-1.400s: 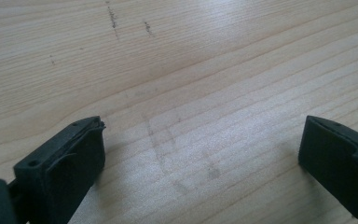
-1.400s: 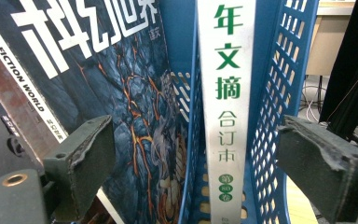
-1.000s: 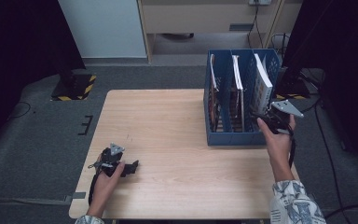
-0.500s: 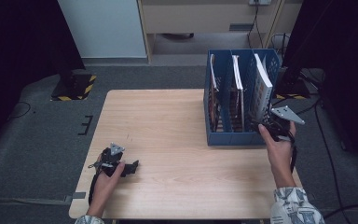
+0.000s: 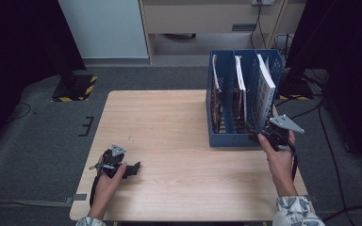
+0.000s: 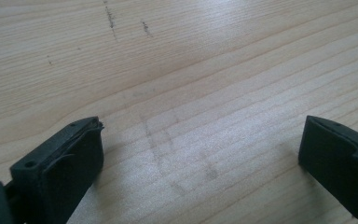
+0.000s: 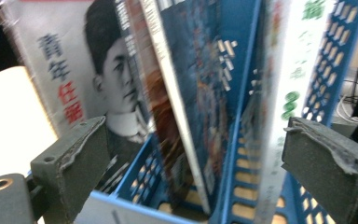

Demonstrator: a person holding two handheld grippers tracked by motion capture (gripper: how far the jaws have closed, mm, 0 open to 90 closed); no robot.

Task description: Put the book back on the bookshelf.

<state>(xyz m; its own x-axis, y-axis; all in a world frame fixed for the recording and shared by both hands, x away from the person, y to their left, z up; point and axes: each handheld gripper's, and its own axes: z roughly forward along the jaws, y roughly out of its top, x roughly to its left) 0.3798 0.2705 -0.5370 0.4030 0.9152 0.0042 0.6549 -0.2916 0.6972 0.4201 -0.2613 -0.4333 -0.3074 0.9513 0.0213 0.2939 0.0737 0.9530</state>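
Note:
A blue file rack [image 5: 231,140] with three slots stands at the right side of the wooden table [image 5: 169,122]. A magazine with a portrait cover [image 7: 65,70] leans in the left slot, a dark-covered magazine [image 7: 191,70] stands in the middle slot, and a white book [image 5: 264,87] fills the right slot. My right gripper [image 5: 260,133] is held at the rack's near right corner, open, its jaws facing the slots [image 7: 196,135] with nothing between them. My left gripper [image 5: 135,167] rests low over the table's near left part, open over bare wood [image 6: 200,140].
The rack sits close to the table's right edge. Dark floor surrounds the table, with cables at the right [image 5: 330,141] and a black stand with a yellow-striped base [image 5: 75,87] at the far left. A pale cabinet [image 5: 202,19] stands behind the table.
My right gripper has drawn back slightly toward the near edge, away from the rack's front. The left gripper has stayed in place.

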